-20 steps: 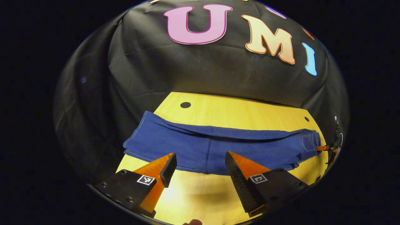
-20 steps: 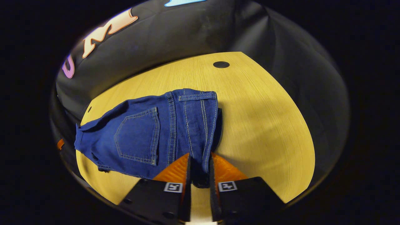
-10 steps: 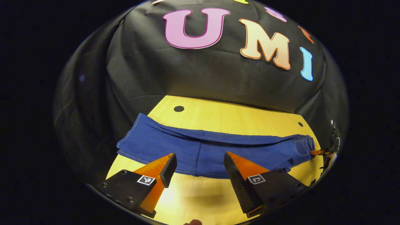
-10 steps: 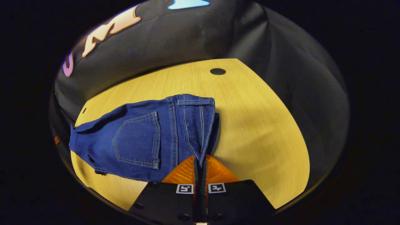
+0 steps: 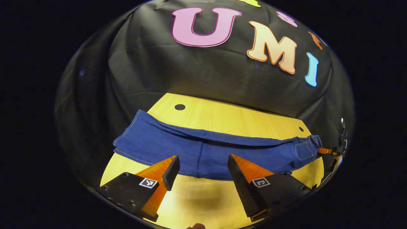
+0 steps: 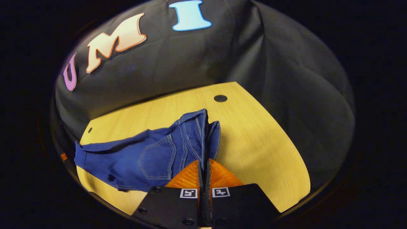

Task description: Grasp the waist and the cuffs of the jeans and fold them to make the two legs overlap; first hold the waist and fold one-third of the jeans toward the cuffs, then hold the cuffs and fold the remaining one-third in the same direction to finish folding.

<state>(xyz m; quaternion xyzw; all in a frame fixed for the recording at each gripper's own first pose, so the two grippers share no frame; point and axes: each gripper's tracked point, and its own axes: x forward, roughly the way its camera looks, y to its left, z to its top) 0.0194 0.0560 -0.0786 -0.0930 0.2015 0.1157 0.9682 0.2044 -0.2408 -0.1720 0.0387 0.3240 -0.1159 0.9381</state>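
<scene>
A recording booth: black cloth wall [image 5: 206,76] hangs close behind a yellow wooden table [image 6: 260,140].

The left gripper [image 5: 200,167] has its jaws wide apart. The right gripper [image 6: 203,165] has its jaws squeezed tight together.

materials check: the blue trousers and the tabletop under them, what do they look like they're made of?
Blue trousers: looks like denim, matte woven cloth with pale contrast stitching round the patch pocket and seams; it drapes and creases at the waist end.
Yellow tabletop: wood or wood-look laminate, fine straight grain, smooth low-sheen finish. Which of the two, I cannot tell.
</scene>
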